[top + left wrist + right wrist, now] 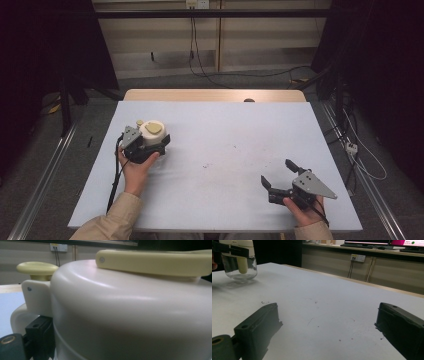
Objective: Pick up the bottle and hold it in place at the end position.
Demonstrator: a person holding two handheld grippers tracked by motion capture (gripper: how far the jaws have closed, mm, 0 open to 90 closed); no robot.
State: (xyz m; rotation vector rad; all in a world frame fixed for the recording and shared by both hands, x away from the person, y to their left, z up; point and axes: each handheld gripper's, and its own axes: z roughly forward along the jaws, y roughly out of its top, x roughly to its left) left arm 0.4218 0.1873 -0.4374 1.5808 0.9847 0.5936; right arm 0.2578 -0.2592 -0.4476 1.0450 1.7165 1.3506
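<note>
Dim, dark-edged room; soft overhead light, faint shadows, close cream lid (130, 310) perhaps slightly blurred.

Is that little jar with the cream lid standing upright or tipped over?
Upright. The jar stands on its clear base on the table, cream lid on top, with the left gripper closed around it.

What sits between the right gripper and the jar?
Nothing: bare table cover between right gripper and jar, per high and right gripper views.

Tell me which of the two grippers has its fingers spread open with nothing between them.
The right gripper, low on the table; the left gripper is at the jar.
</note>
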